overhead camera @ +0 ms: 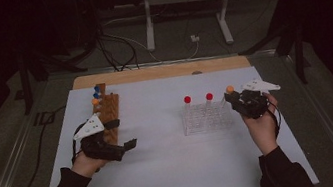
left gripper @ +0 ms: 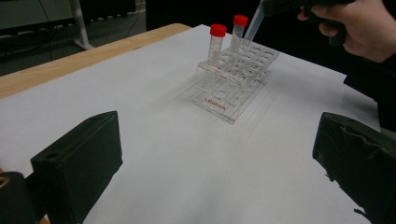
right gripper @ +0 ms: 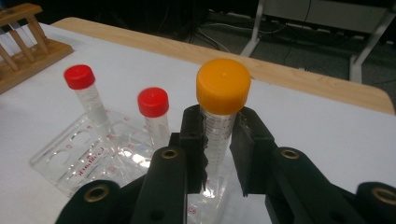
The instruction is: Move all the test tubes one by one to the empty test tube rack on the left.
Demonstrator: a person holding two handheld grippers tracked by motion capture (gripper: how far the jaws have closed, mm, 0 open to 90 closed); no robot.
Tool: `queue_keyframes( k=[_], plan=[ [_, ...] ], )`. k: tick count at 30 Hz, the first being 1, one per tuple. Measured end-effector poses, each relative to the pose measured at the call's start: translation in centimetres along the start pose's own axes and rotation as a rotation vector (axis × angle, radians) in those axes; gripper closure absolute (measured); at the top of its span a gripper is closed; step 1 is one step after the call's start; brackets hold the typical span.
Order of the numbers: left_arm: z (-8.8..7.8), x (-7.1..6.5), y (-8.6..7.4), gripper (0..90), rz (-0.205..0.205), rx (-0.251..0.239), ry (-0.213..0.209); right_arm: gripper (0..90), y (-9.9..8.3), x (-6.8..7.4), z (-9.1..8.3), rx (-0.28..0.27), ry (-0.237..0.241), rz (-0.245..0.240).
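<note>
Tubes are being moved from a wooden rack [overhead camera: 108,112] at the table's left to a clear plastic rack [overhead camera: 206,117] at its right. An orange-capped tube [right gripper: 219,121] is clenched upright between the jaws of the right gripper [right gripper: 218,154], just below its cap, and is held above the near right corner of the clear rack, apart from it. Two red-capped tubes [overhead camera: 198,99] are already seated in the rack's far row. The left gripper [overhead camera: 123,145] is held low beside the wooden rack, its jaws spread wide with nothing between them.

For a clean placement, the tube is best kept vertical and its tip centred over a free hole before it is lowered. The grip should be eased only once the tube is felt to be seated, so that the light rack is not dragged or tipped.
</note>
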State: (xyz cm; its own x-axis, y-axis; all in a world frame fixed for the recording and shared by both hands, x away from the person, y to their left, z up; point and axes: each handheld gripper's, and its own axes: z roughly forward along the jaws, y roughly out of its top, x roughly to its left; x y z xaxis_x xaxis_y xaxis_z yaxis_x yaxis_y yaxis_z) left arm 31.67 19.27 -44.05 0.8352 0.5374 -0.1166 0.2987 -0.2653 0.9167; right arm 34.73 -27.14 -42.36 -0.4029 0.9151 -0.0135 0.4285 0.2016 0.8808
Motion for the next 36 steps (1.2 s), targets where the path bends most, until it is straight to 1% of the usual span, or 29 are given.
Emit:
queue_keyframes(
  k=[6,10,14,22,23,25,28,36],
  plan=[
    [0.0,-0.1,0.1,2.3,0.006,0.001,-0.004,74.6,0.7,0.7,-1.1,-0.013,0.016,-0.025],
    [0.0,-0.3,0.2,2.3,0.009,0.001,-0.009,74.6,1.1,1.7,-1.7,-0.015,0.048,-0.046],
    [0.0,-0.4,0.3,2.3,0.015,0.000,-0.013,74.5,1.4,3.1,-2.0,-0.015,0.093,-0.076],
    [0.1,-0.9,0.5,2.3,0.021,-0.002,-0.028,74.5,1.4,6.2,-1.8,-0.007,0.193,-0.119],
    [0.1,-0.9,0.5,2.3,0.024,-0.002,-0.033,74.6,1.4,6.5,-1.7,-0.002,0.214,-0.119],
    [0.2,-1.1,0.6,2.3,0.027,0.001,-0.038,74.5,1.3,7.2,-1.6,0.004,0.235,-0.129],
    [0.3,-1.3,0.7,2.3,0.029,0.001,-0.046,74.6,1.2,8.0,-1.4,0.012,0.274,-0.130],
    [0.5,-1.9,1.0,2.3,0.041,0.004,-0.074,74.5,0.7,10.1,-1.0,0.037,0.334,-0.167]
  ],
)
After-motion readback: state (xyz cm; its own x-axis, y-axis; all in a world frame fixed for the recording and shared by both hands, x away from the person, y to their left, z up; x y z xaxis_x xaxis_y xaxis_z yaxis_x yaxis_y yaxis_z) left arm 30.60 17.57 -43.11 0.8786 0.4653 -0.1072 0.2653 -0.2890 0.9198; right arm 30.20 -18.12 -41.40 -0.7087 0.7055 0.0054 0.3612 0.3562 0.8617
